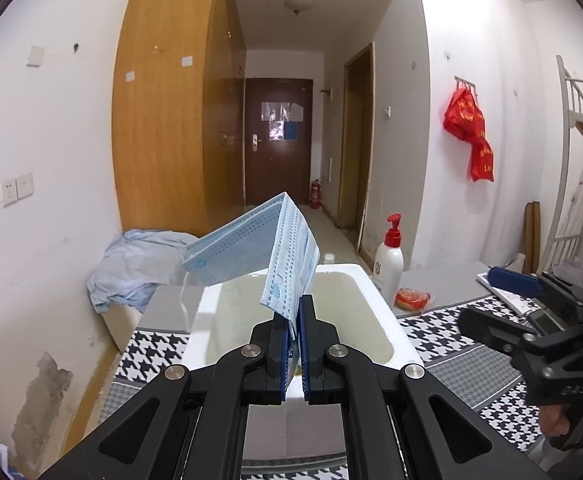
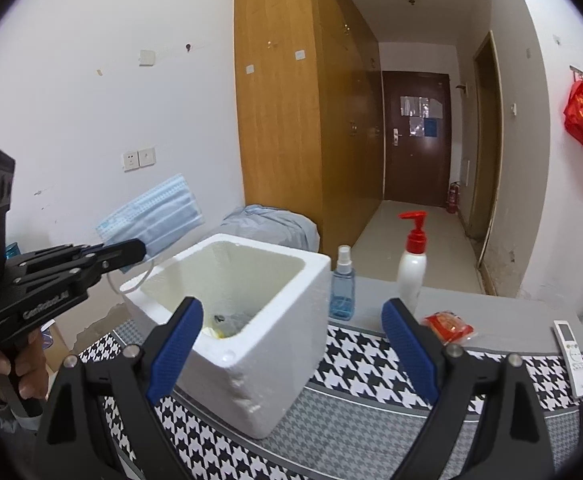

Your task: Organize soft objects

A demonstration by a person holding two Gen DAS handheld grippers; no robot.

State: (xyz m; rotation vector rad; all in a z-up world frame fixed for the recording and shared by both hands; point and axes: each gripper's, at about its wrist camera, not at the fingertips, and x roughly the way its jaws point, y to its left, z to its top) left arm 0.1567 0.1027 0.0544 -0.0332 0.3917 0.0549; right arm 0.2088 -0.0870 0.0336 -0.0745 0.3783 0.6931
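Observation:
My left gripper [image 1: 294, 312] is shut on a light blue face mask [image 1: 259, 252] and holds it in the air above the open white foam box [image 1: 371, 280]. In the right wrist view the left gripper [image 2: 141, 248] holds the mask [image 2: 155, 216] over the box's [image 2: 283, 344] left rim, its white ear loop hanging down. Some small items lie at the box's bottom. My right gripper [image 2: 291, 316] is open and empty, just in front of the box; it also shows in the left wrist view [image 1: 487, 304] at the right.
A houndstooth cloth [image 2: 355, 364] covers the table. Behind the box stand a blue spray bottle [image 2: 341, 288] and a white pump bottle [image 2: 411, 264]. A red packet [image 2: 449, 326] and a white remote [image 2: 571, 352] lie at the right. A blue cloth heap [image 2: 271, 220] lies behind.

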